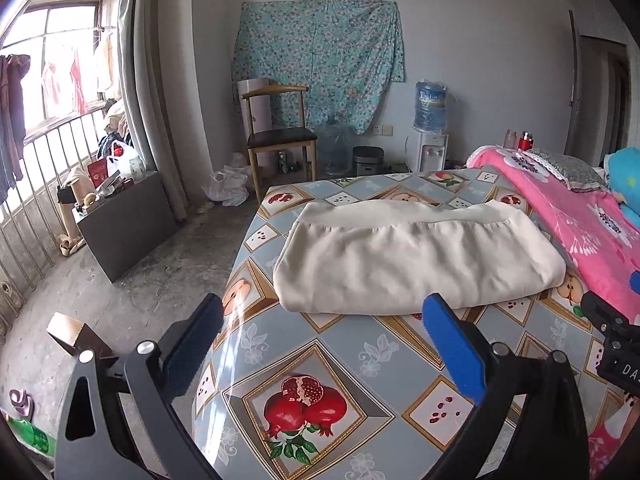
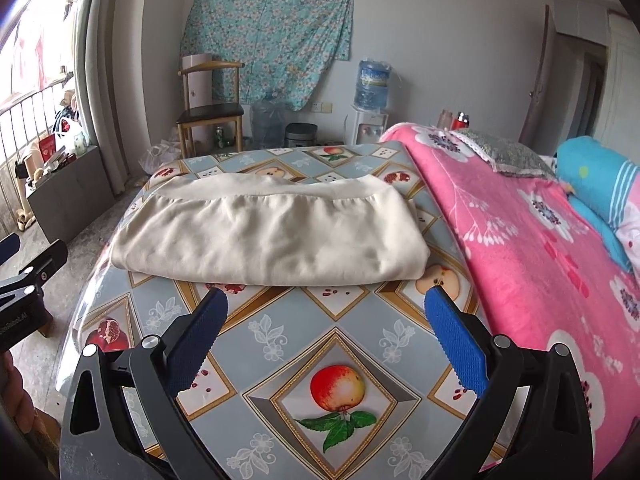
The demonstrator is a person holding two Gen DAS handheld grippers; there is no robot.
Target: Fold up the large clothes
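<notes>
A cream garment [image 1: 412,258] [image 2: 268,232] lies folded into a wide, thick rectangle on the fruit-patterned tablecloth [image 1: 320,360] [image 2: 320,336], its ribbed hem along the far edge. My left gripper [image 1: 324,312] is open and holds nothing, hovering just short of the garment's near edge towards its left end. My right gripper [image 2: 326,300] is open too, with nothing in it, just short of the same near edge towards its right end. The right gripper's body [image 1: 612,332] shows at the right edge of the left wrist view. The left gripper's body [image 2: 28,276] shows at the left edge of the right wrist view.
A pink flowered blanket [image 2: 540,248] [image 1: 568,208] covers the bed along the table's right side, with a blue pillow [image 2: 600,184]. Beyond the table stand a wooden chair [image 1: 280,136], a water dispenser [image 1: 430,136] and bottles. Left is bare floor, a dark board [image 1: 124,224] and a railing.
</notes>
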